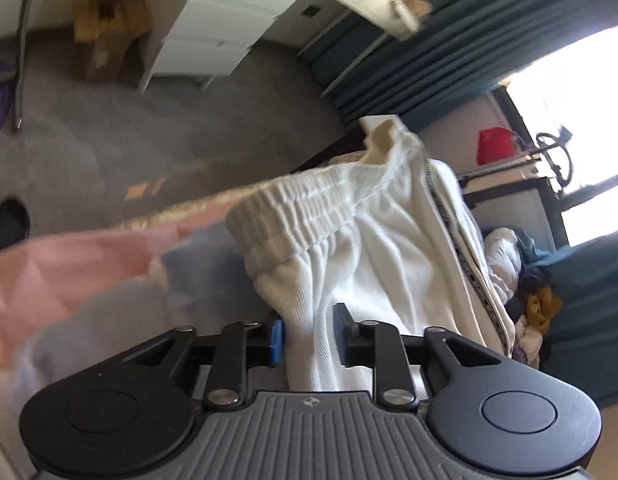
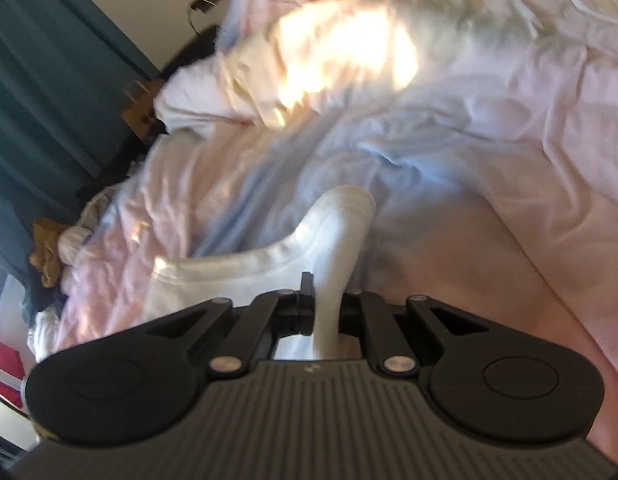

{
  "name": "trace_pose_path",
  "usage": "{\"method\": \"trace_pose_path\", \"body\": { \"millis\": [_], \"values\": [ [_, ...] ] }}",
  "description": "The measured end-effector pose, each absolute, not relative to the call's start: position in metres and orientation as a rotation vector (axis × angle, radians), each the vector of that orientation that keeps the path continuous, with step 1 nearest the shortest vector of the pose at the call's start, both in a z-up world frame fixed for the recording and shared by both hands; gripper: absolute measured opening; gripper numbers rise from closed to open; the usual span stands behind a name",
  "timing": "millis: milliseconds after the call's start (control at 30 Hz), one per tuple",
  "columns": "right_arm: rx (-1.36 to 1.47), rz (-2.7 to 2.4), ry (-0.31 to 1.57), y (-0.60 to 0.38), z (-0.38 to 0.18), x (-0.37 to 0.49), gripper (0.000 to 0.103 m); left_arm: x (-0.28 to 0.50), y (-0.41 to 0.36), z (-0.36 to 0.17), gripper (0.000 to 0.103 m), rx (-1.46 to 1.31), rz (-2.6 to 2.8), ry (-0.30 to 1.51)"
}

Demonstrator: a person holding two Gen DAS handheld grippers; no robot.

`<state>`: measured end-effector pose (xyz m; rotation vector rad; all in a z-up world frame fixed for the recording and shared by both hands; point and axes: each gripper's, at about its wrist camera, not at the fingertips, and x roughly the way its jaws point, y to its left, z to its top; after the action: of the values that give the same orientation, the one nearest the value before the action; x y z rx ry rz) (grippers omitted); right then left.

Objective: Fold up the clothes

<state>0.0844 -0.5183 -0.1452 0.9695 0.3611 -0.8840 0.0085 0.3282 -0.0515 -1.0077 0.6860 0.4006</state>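
Left wrist view
Left gripper: your left gripper [image 1: 309, 334] pinches a fold of the white garment [image 1: 373, 248] between its two fingers, the blue pad [image 1: 277, 342] pressed to the cloth on one side.
White garment: it is lifted off the bed, its ribbed elastic waistband [image 1: 293, 208] bunched just beyond the gripper, and a patterned stripe [image 1: 465, 264] runs down its far side.
Bedding: the pink and pale-blue bedding [image 1: 69, 272] lies under and beside the garment, blurred at this angle.
Clothes pile: more clothes [image 1: 525, 292] sit heaped beyond the garment, with a mustard-coloured piece among them.
Room: you see grey carpet [image 1: 149, 128], a cardboard box [image 1: 105, 32] against the wall, teal curtains [image 1: 421, 60] and a bright window [image 1: 581, 92].

Right wrist view
Right gripper: your right gripper [image 2: 327, 312] is closed narrow on a strip of the same white garment [image 2: 337, 236], which rises out between the fingers.
White garment here: from the grip it arches up and drops away to the side, the rest of it draped low toward the bed; whether it touches there is hard to judge through the blur.
Bedding here: the bedding [image 2: 489, 140] fills most of the view, crumpled, with a sunlit patch at the far end.
Clothes pile here: the heap [image 2: 53, 264] sits at the bed's edge near the teal curtains [image 2: 49, 92].
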Motion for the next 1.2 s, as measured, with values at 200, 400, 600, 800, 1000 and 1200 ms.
{"method": "trace_pose_path", "body": {
  "millis": [200, 400, 600, 800, 1000, 1200],
  "values": [
    [0.883, -0.928, 0.319, -0.509, -0.125, 0.079, 0.051, 0.001, 0.298, -0.008, 0.057, -0.762, 0.349, 0.631],
    [0.753, -0.939, 0.250, -0.496, -0.100, 0.075, 0.073, 0.005, 0.241, 0.029, 0.081, -0.529, 0.270, 0.530],
    [0.636, -0.685, 0.172, -0.457, -0.062, 0.076, 0.073, 0.030, 0.165, 0.034, 0.083, -0.330, 0.148, 0.500],
    [0.537, -0.343, 0.185, -0.412, -0.039, 0.070, 0.073, 0.072, 0.087, 0.008, 0.083, -0.205, -0.007, 0.501],
    [0.427, -0.131, 0.213, -0.371, -0.035, 0.076, 0.073, 0.106, 0.025, -0.009, 0.083, -0.143, -0.109, 0.481],
    [0.384, 0.016, 0.243, -0.328, -0.044, 0.095, 0.073, 0.133, 0.001, -0.044, 0.083, -0.105, -0.167, 0.481]
  ]
}}
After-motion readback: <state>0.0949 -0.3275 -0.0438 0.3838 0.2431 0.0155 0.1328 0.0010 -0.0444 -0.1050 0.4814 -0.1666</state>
